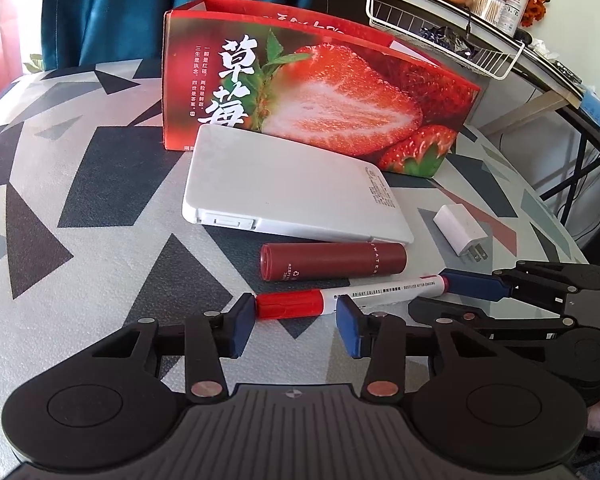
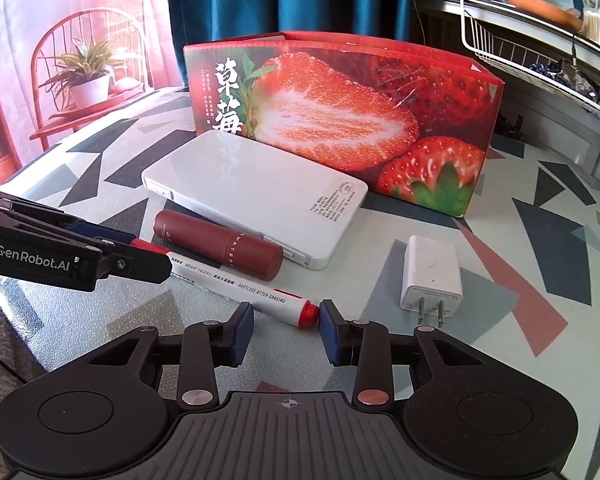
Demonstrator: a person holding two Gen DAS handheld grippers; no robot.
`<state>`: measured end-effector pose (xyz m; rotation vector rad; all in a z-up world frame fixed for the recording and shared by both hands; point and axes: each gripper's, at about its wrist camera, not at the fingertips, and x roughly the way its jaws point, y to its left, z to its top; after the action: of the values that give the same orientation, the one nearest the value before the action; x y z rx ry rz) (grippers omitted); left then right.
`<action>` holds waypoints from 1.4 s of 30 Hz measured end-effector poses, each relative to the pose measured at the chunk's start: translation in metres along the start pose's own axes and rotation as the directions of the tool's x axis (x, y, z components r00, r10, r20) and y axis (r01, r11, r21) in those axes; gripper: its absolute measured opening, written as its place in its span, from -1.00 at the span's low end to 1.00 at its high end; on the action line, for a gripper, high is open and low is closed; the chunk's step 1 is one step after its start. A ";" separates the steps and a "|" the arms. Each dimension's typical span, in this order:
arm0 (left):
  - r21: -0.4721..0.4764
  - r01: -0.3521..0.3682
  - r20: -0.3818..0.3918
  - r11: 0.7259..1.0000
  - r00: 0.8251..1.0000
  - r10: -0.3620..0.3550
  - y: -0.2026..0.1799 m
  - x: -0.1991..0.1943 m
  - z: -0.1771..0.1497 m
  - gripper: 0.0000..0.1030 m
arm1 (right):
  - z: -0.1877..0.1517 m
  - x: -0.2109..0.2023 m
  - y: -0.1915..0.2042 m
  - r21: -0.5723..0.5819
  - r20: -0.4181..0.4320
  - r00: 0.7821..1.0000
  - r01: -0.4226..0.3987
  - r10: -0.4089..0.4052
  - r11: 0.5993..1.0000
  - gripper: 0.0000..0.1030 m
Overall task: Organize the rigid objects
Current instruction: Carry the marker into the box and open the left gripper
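Both wrist cameras sit low over the bench [image 1: 80,216], close in, facing the strawberry box [image 1: 320,92]. Left views the marker [image 1: 340,298] from its cap end, right apparently opposite; both share it.

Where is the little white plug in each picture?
Left wrist view: the plug lies at the right, beyond the marker, right of the white case.
Right wrist view: the plug lies right of centre, prongs toward the camera, just beyond the right gripper.
Shared landmark: the strawberry box stands behind it in both.
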<state>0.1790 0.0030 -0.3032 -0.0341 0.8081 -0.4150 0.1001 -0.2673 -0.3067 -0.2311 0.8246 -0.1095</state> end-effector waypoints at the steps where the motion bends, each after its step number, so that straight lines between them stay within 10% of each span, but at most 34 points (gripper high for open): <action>1: 0.000 -0.001 -0.001 1.000 1.000 0.001 0.000 0.000 0.000 -0.11 | 0.000 0.000 0.000 0.000 0.001 1.000 0.000 0.000 1.000 -0.35; 20: 0.041 -0.017 0.149 0.999 0.989 0.011 -0.015 -0.038 0.040 -0.11 | 0.032 -0.029 -0.003 -0.026 0.150 0.988 0.038 -0.034 0.999 -0.34; 42: -0.009 0.026 0.241 1.000 0.970 -0.023 -0.006 -0.018 0.181 -0.11 | 0.177 0.002 -0.059 0.016 0.251 0.966 0.060 -0.062 0.998 -0.32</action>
<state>0.2946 -0.0188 -0.1636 -0.1036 0.5710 -0.4205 0.2317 -0.2963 -0.1778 -0.2574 0.5647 -0.1386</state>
